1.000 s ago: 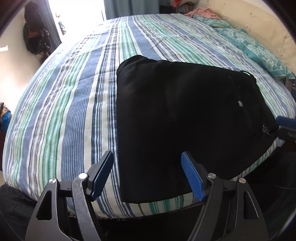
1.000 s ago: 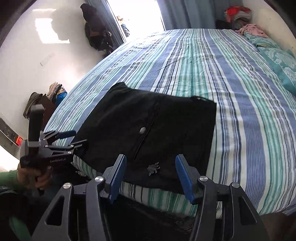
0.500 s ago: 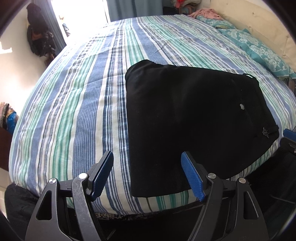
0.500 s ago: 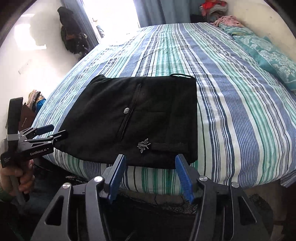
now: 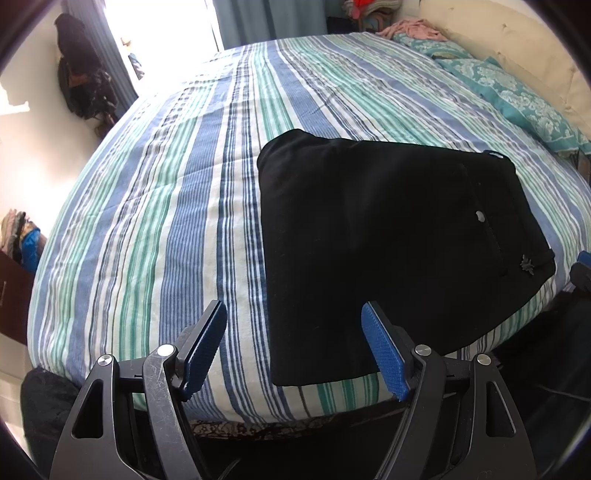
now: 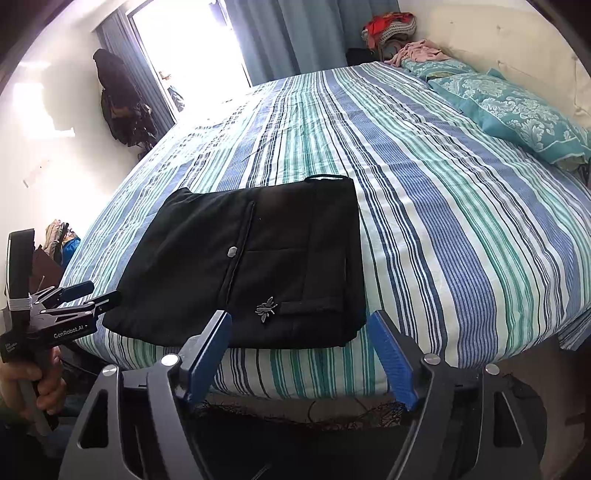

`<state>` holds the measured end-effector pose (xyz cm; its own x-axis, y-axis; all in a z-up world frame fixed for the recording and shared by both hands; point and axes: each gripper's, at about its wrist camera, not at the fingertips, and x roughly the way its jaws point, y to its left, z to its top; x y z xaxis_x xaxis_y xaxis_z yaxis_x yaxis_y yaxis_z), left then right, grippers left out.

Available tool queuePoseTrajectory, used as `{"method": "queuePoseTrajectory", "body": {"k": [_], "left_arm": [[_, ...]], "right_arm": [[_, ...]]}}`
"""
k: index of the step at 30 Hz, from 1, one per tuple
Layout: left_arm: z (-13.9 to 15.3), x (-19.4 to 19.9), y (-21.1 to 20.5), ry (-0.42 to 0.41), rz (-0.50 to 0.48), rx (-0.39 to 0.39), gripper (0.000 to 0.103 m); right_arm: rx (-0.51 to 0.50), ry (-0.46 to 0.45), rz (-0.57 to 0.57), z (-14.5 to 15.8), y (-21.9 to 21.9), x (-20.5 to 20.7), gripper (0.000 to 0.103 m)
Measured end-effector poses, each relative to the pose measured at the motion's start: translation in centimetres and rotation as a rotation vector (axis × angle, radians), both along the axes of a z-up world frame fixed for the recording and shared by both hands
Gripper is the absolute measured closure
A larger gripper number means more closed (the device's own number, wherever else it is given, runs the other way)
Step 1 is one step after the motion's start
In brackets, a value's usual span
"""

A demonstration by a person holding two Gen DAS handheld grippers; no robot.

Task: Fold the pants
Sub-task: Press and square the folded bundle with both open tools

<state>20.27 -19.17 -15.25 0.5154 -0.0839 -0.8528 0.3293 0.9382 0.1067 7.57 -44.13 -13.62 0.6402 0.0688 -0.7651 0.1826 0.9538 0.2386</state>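
The black pants [image 5: 388, 243] lie folded into a flat rectangle at the near edge of the striped bed [image 5: 166, 221]. They also show in the right wrist view [image 6: 255, 266], with a silver button [image 6: 232, 252] and a small metal insect charm [image 6: 266, 309]. My left gripper [image 5: 295, 343] is open and empty, held off the bed's edge at the pants' left end. My right gripper [image 6: 299, 349] is open and empty, just in front of the pants' right end. The left gripper also shows in the right wrist view [image 6: 79, 295], apart from the cloth.
The striped bedspread [image 6: 424, 184] stretches far behind the pants. Teal patterned pillows [image 6: 517, 114] lie at the back right by the headboard. A pile of clothes [image 6: 391, 29] sits at the far corner. Dark bags [image 6: 122, 107] hang on the left wall beside a bright window.
Both grippers have drawn back and risen from the bed edge. The pants lie still and look smaller and farther in both views.
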Motion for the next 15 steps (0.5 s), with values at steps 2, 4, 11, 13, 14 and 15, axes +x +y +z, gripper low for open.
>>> {"method": "queuePoseTrajectory", "body": {"k": [2, 4, 11, 13, 14, 15], "left_arm": [[0.02, 0.02, 0.07, 0.001, 0.004, 0.002, 0.025], [0.0, 0.08, 0.1, 0.003, 0.007, 0.003, 0.025], [-0.09, 0.16, 0.18, 0.004, 0.013, 0.007, 0.024], [-0.19, 0.22, 0.25, 0.008, 0.017, 0.007, 0.024], [-0.25, 0.26, 0.3, 0.01, 0.018, 0.007, 0.024], [-0.3, 0.29, 0.34, 0.012, 0.02, 0.007, 0.024]], "right_arm": [[0.002, -0.005, -0.004, 0.03, -0.02, -0.15, 0.023], [-0.001, -0.008, -0.01, 0.1, -0.1, -0.27, 0.023], [0.011, -0.003, -0.034, -0.01, -0.58, -0.33, 0.023], [0.009, -0.001, -0.035, -0.04, -0.56, -0.3, 0.022], [0.009, 0.0, -0.034, -0.07, -0.55, -0.26, 0.022], [0.01, 0.002, -0.032, -0.14, -0.51, -0.25, 0.022]]}}
